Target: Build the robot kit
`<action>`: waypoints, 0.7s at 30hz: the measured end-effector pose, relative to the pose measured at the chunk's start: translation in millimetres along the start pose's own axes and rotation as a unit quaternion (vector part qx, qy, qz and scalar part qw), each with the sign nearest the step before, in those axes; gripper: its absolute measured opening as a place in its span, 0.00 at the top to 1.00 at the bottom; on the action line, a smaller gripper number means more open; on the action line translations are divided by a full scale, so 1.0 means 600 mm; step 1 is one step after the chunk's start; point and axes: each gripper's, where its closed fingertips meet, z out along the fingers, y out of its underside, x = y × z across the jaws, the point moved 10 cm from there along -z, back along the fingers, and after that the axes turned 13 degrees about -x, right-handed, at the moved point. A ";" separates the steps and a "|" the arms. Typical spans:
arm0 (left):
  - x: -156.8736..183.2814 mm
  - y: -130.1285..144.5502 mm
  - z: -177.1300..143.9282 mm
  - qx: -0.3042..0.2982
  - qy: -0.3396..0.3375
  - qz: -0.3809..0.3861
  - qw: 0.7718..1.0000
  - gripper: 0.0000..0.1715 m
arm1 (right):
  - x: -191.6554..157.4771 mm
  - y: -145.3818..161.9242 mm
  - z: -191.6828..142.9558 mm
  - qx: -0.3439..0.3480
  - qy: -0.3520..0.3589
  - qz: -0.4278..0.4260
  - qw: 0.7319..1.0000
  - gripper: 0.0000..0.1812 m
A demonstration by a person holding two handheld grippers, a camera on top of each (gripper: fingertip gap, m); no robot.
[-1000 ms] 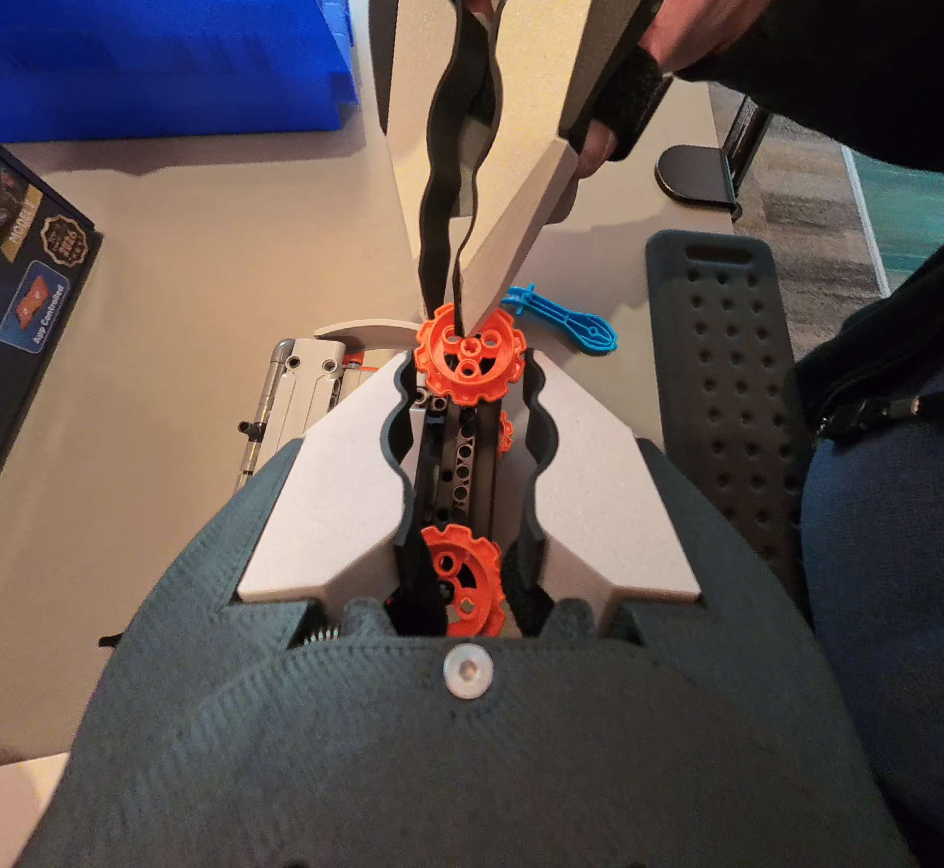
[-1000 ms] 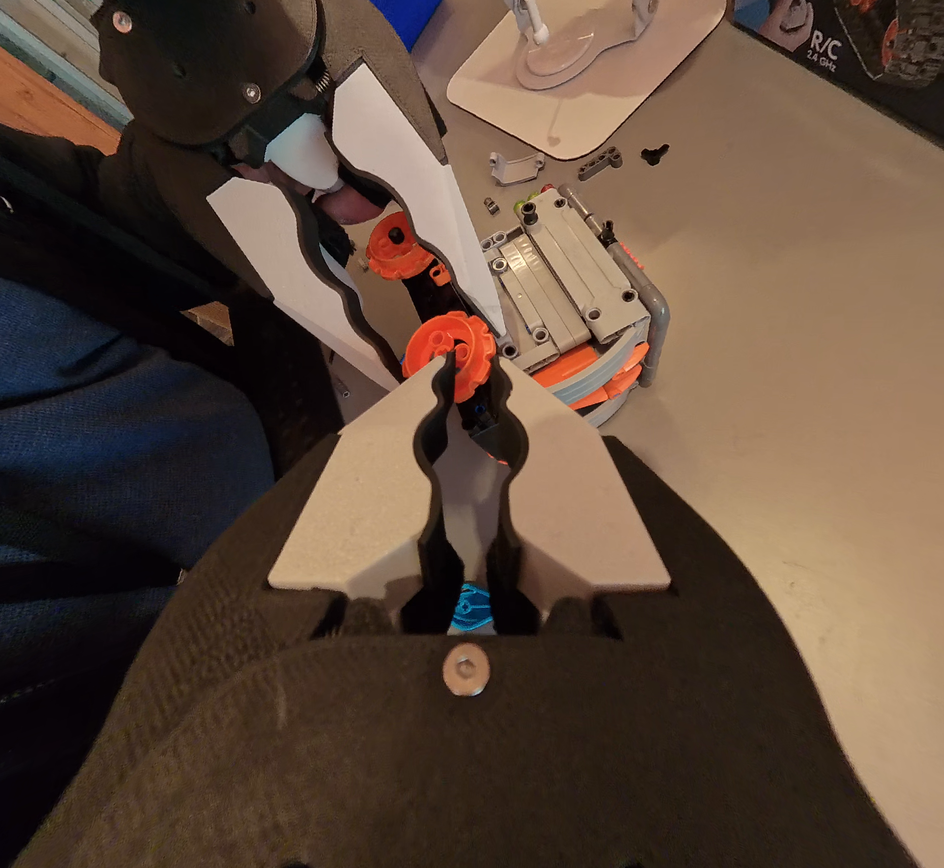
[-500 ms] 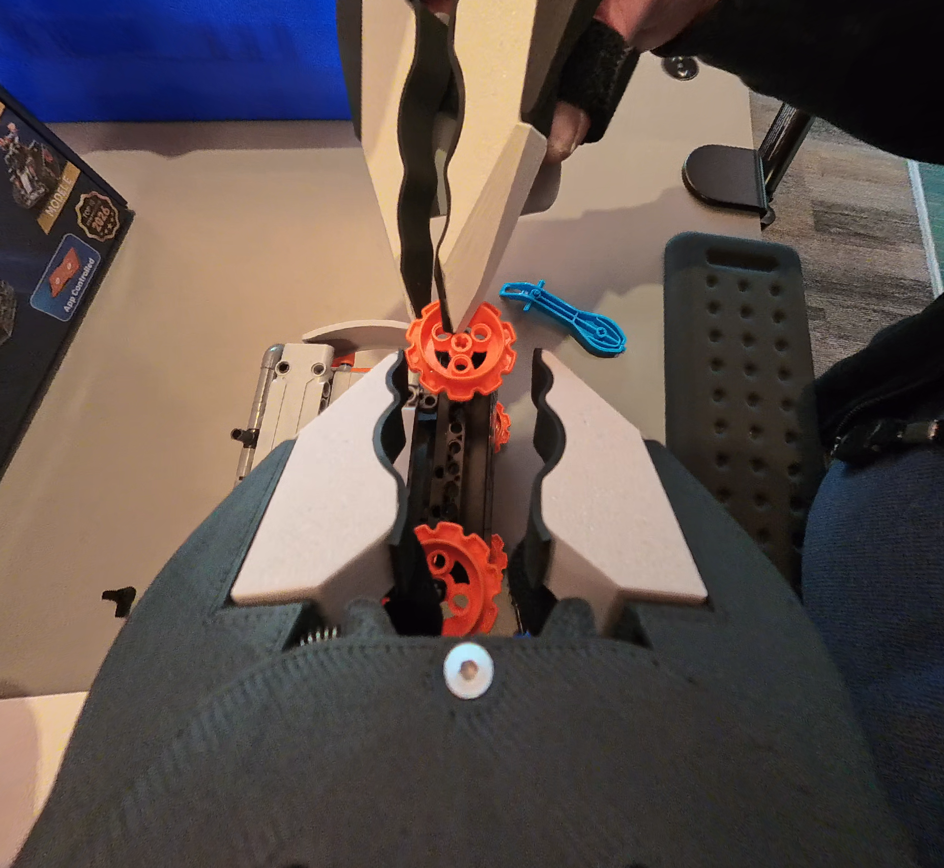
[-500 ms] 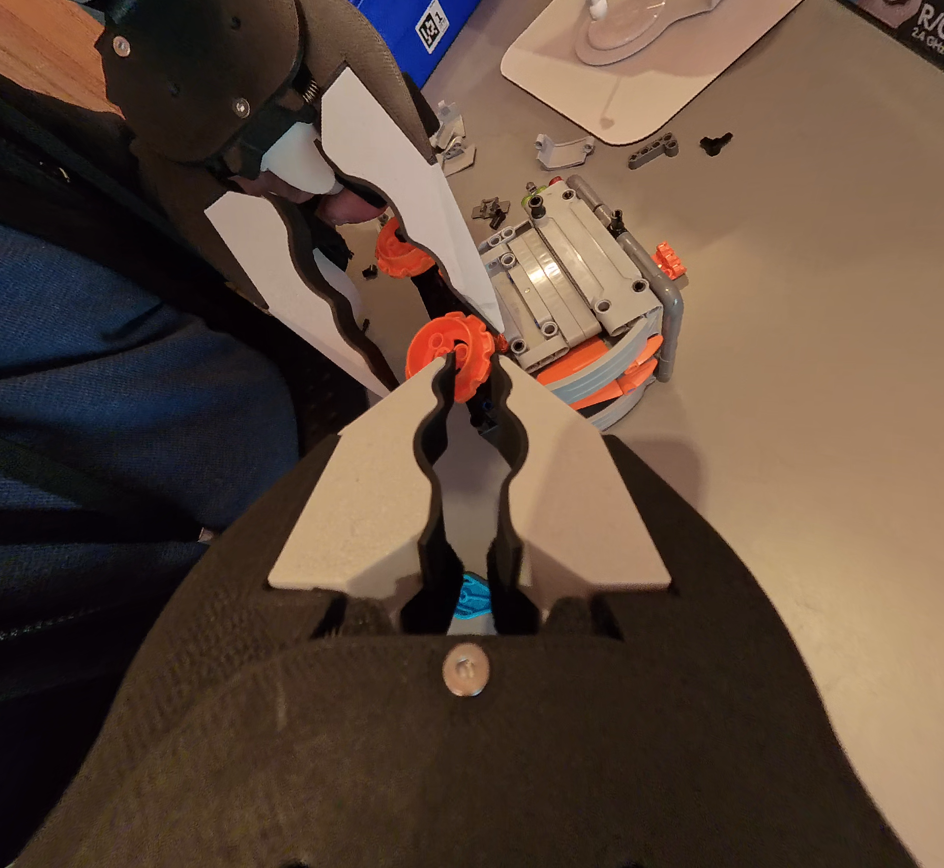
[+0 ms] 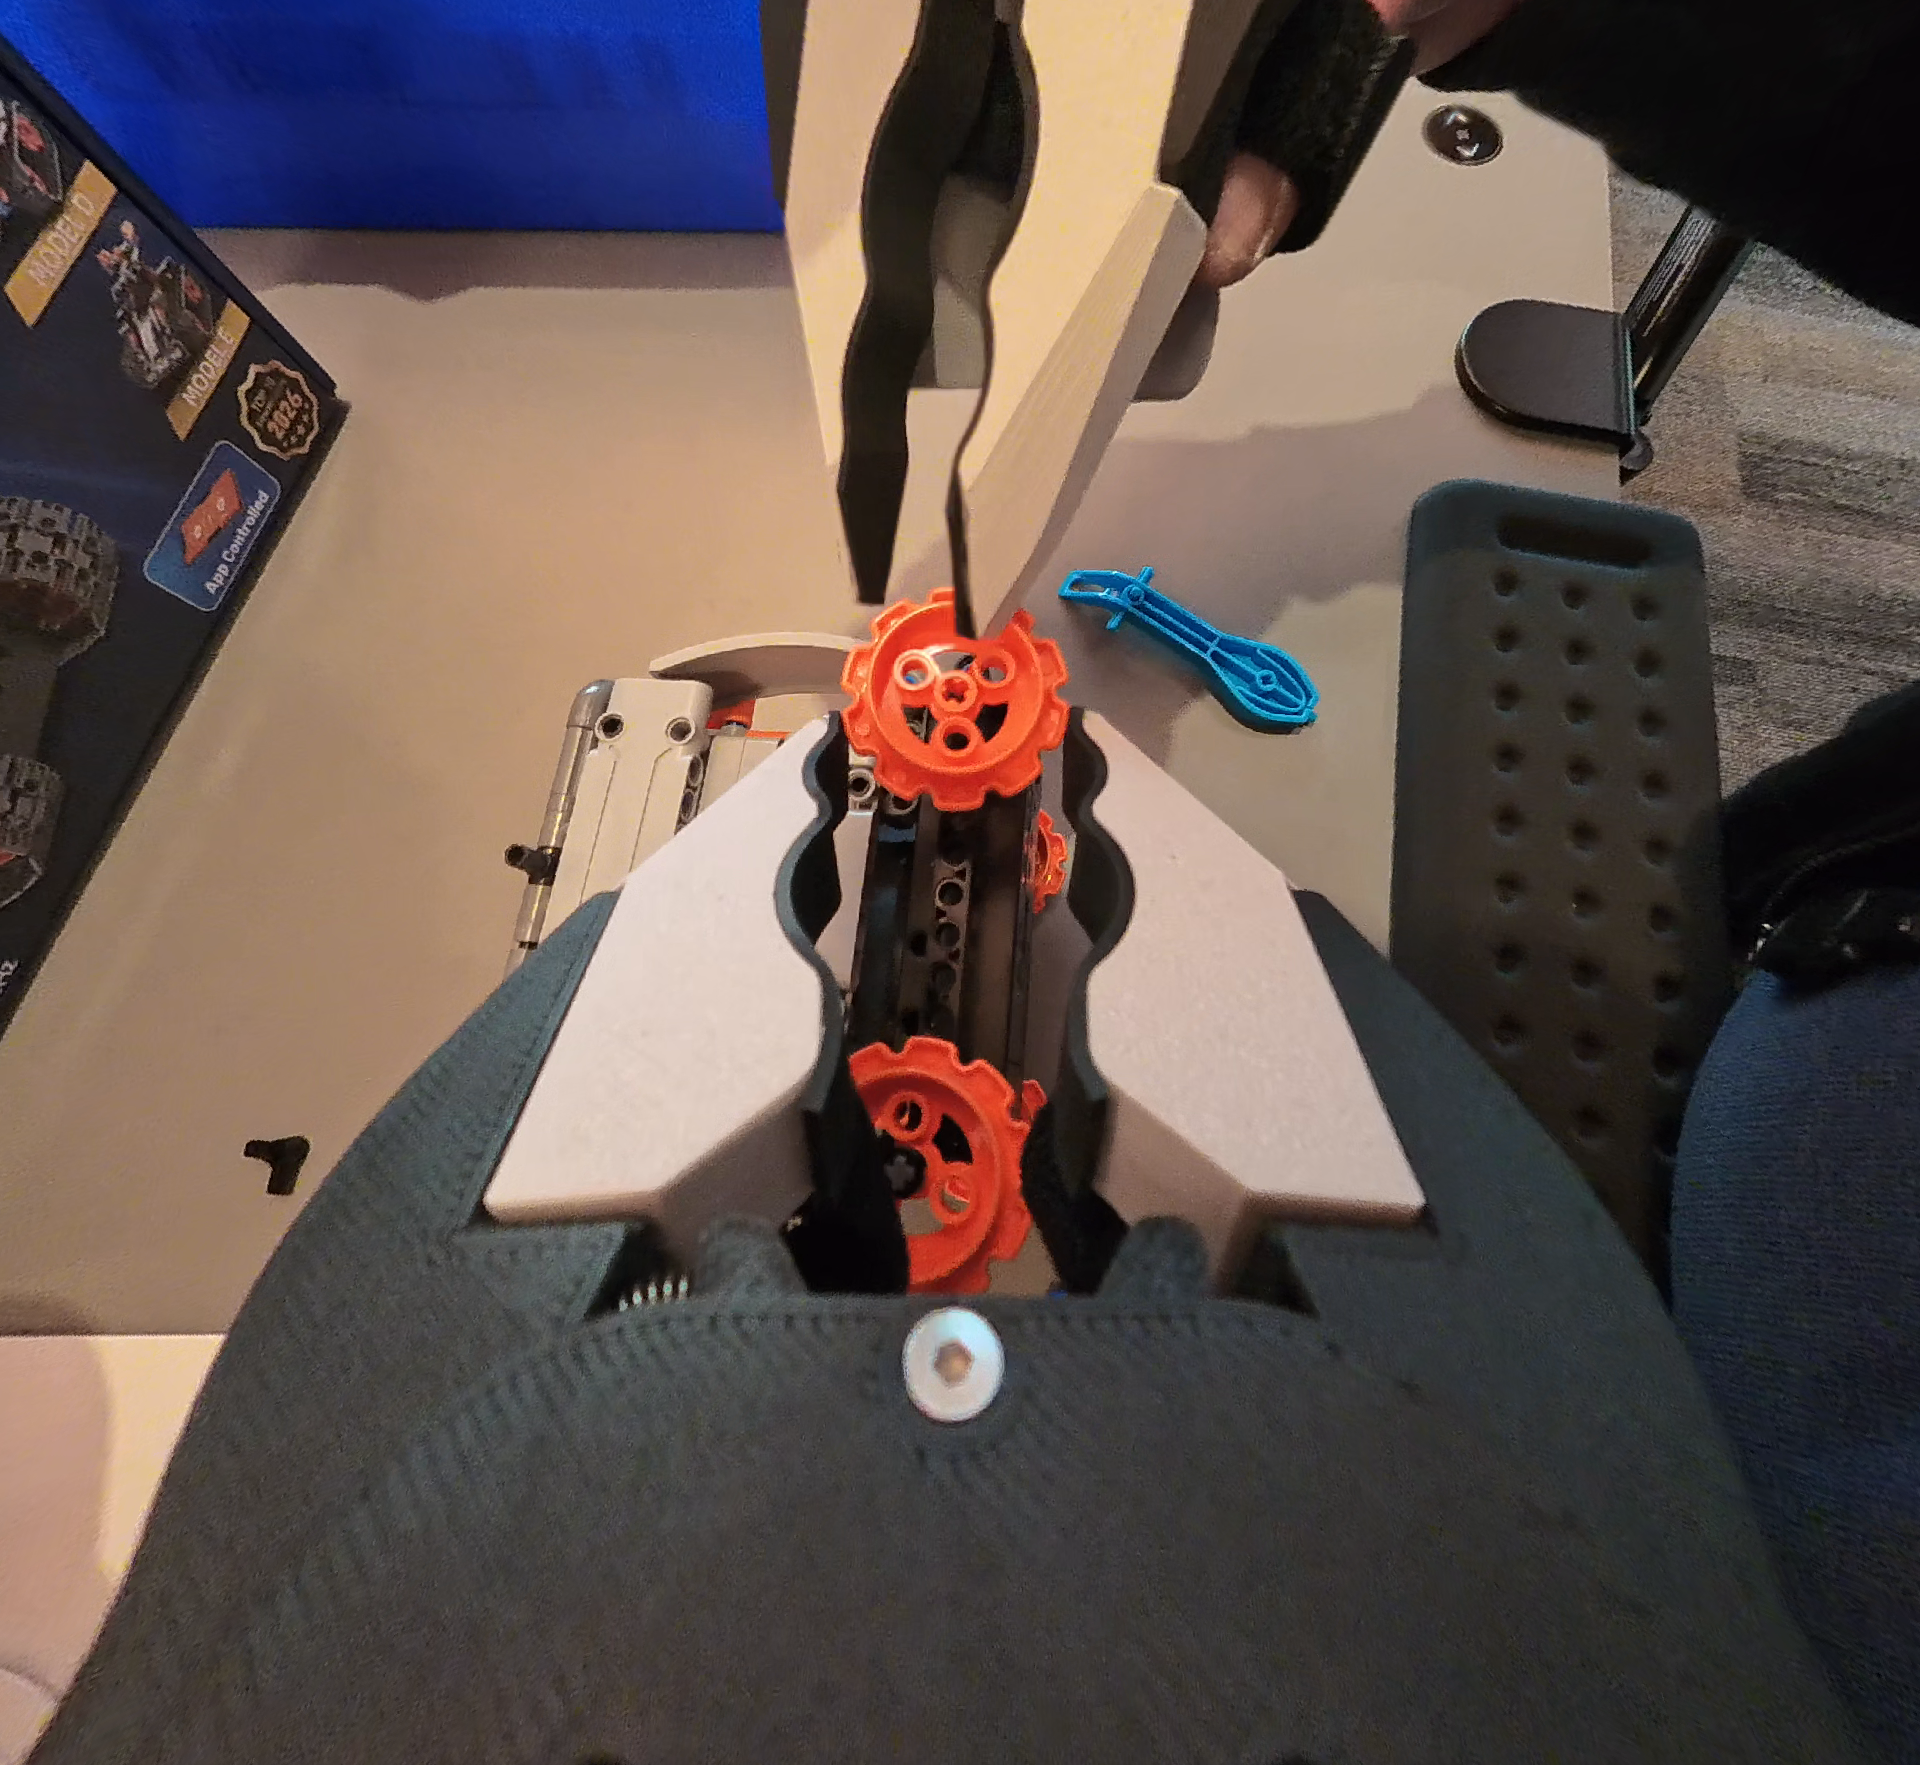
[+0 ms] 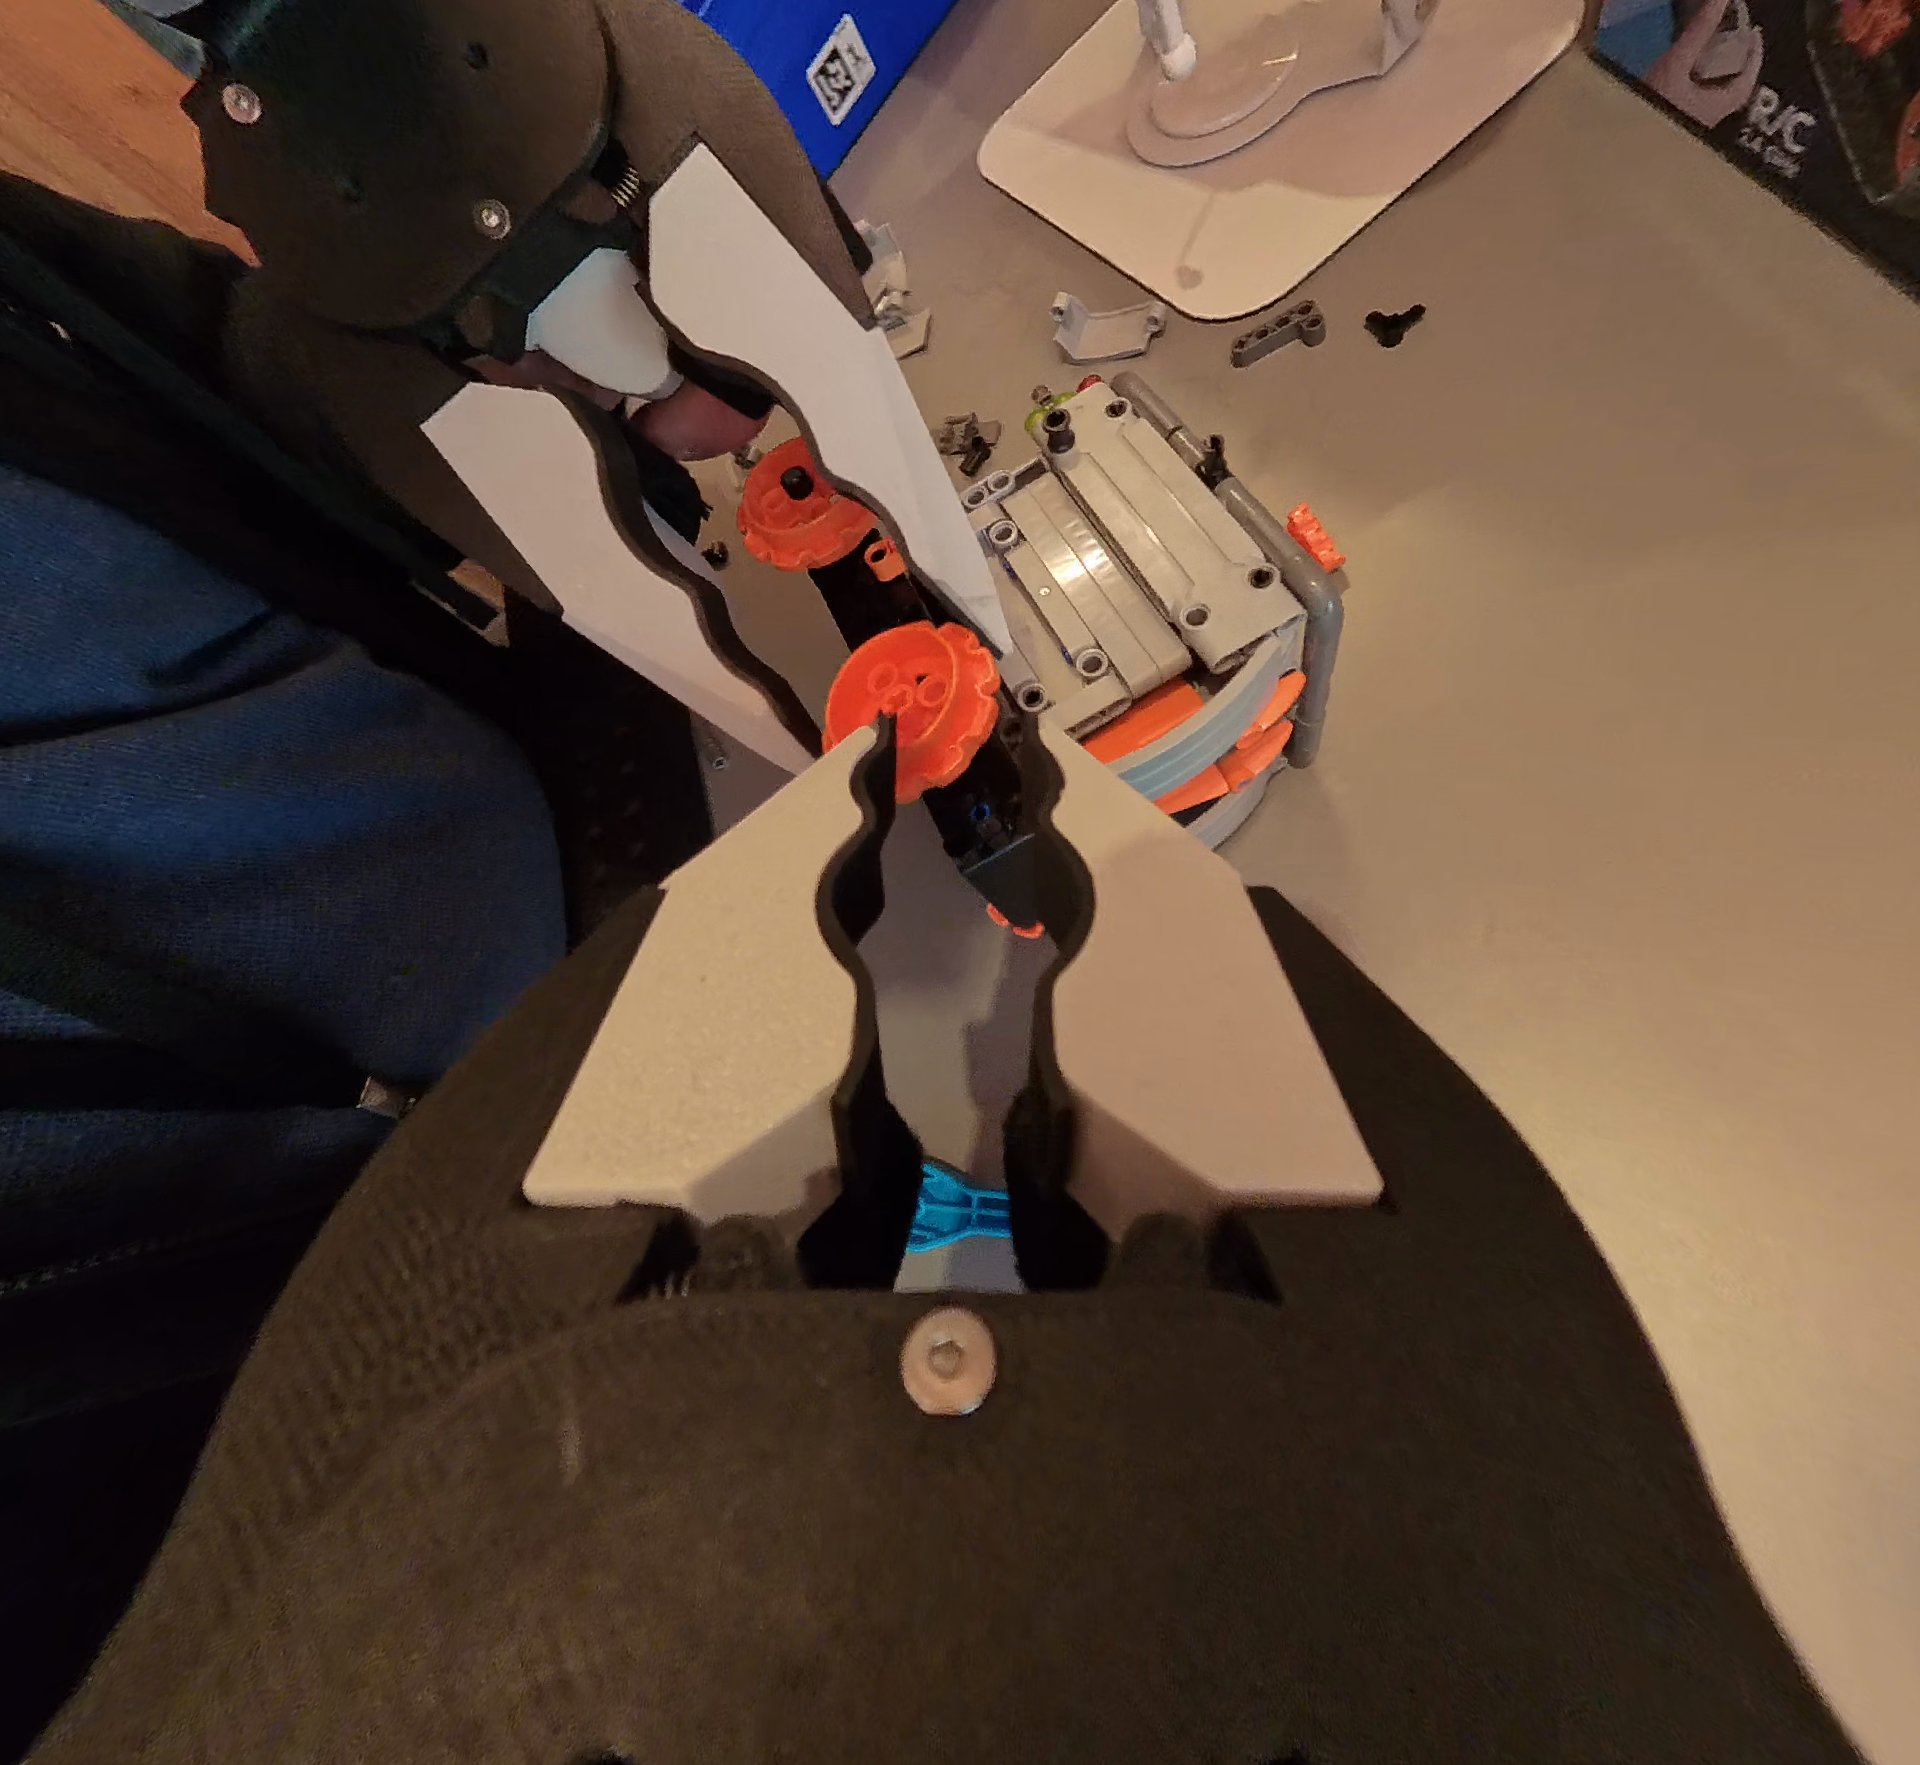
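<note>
Orange toothed wheels sit at both ends of a black beam (image 5: 945, 905), which joins a grey block (image 6: 1122, 562) with orange and pale curved pieces resting on the beige surface (image 5: 520, 520). The left gripper (image 5: 956, 739) has its fingers set narrowly on either side of the beam, with the near wheel (image 5: 940, 1165) deep between them. Whether the pads press the beam cannot be told. The right gripper (image 6: 956, 749) comes in from the opposite end. Its fingers are slightly parted and hold nothing, and their tips meet the rim of the far wheel (image 5: 953, 699), one tip outside the rim and one on the wheel's face. A blue plastic tool (image 5: 1205, 650) lies on the surface just beside that wheel. Near the block lie small loose pieces (image 6: 1278, 333). Farther off are a blue bin (image 5: 384, 74), a printed box (image 5: 135, 468), a white stand base (image 6: 1278, 105) and a dark perforated pad (image 5: 1558, 780).
</note>
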 end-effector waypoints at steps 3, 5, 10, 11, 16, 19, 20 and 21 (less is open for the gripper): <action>0.003 -0.001 0.001 0.001 -0.002 0.001 1.000 0.77 | -0.008 0.007 -0.002 0.009 0.003 0.005 1.000 0.90; 0.006 -0.003 0.001 0.004 -0.002 0.001 1.000 0.77 | -0.009 0.012 0.002 0.011 0.008 0.012 1.000 0.93; 0.011 -0.004 0.000 0.005 -0.011 0.007 1.000 0.77 | -0.007 0.018 0.010 0.019 0.009 0.027 0.999 0.95; 0.010 -0.003 0.000 0.006 -0.010 0.004 1.000 0.76 | -0.006 0.018 0.010 0.020 0.010 0.028 0.999 0.96; 0.010 0.000 0.000 0.012 -0.018 0.000 1.000 0.76 | -0.008 0.010 0.007 0.018 0.017 0.022 0.999 0.96; 0.010 0.003 0.000 0.014 -0.021 -0.005 1.000 0.76 | -0.007 0.006 0.006 0.019 0.017 0.020 0.999 0.96; 0.010 0.003 0.000 0.015 -0.022 -0.006 1.000 0.76 | -0.007 0.005 0.007 0.016 0.019 0.018 1.000 0.96; 0.011 0.003 0.000 0.017 -0.023 -0.008 1.000 0.76 | -0.007 0.004 0.007 0.014 0.021 0.016 1.000 0.96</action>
